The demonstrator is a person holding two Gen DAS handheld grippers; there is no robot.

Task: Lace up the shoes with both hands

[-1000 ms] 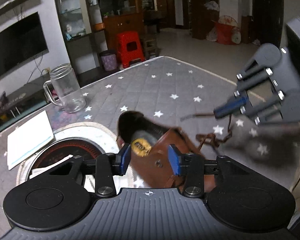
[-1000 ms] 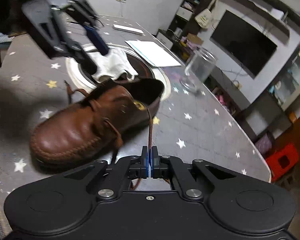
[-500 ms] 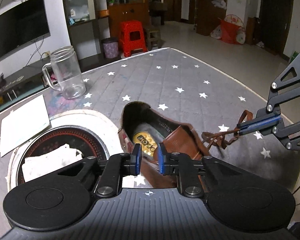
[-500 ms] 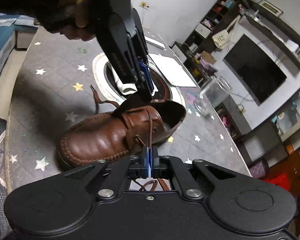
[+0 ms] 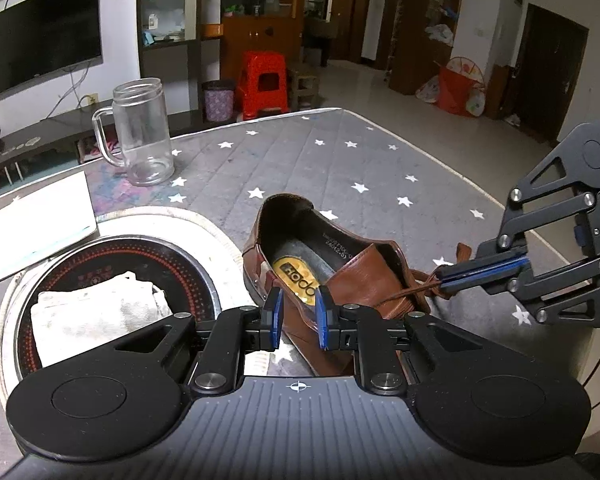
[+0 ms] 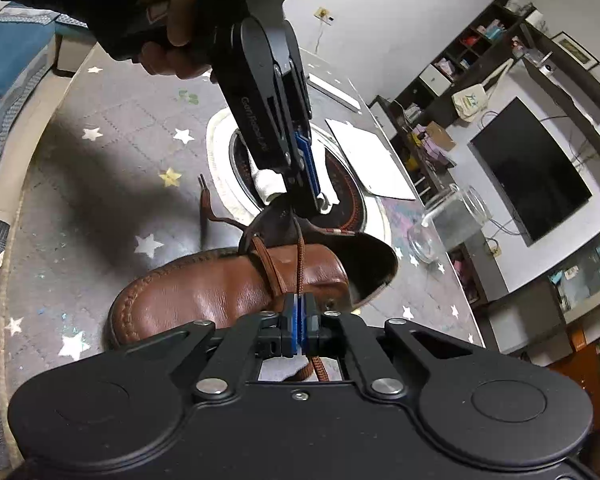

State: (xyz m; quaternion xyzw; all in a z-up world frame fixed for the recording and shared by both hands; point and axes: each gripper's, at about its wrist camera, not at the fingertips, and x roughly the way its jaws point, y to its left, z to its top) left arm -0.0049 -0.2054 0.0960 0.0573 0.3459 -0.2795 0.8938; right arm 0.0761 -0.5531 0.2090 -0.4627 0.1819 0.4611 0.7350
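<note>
A brown leather shoe (image 5: 340, 264) lies on the star-patterned cloth, its opening turned toward the left wrist view; it also shows in the right wrist view (image 6: 228, 284). My left gripper (image 5: 298, 316) is part open, its blue pads either side of the shoe's near side wall. In the right wrist view the left gripper (image 6: 312, 196) hangs over the shoe's opening. My right gripper (image 6: 299, 314) is shut on a brown lace (image 6: 300, 256) that runs taut to the shoe. In the left wrist view the right gripper (image 5: 444, 276) holds the lace (image 5: 404, 294) at the shoe's right. A loose lace end (image 6: 206, 210) lies on the cloth.
A round cooktop (image 5: 152, 260) with a white cloth (image 5: 96, 312) on it sits left of the shoe. A glass mug (image 5: 140, 136) and a white notebook (image 5: 40, 224) stand beyond it. The table edge (image 5: 460, 184) runs along the right.
My left gripper has come down over the shoe and its jaws have narrowed around the side wall. My right gripper has kept the lace and pulled it taut.
</note>
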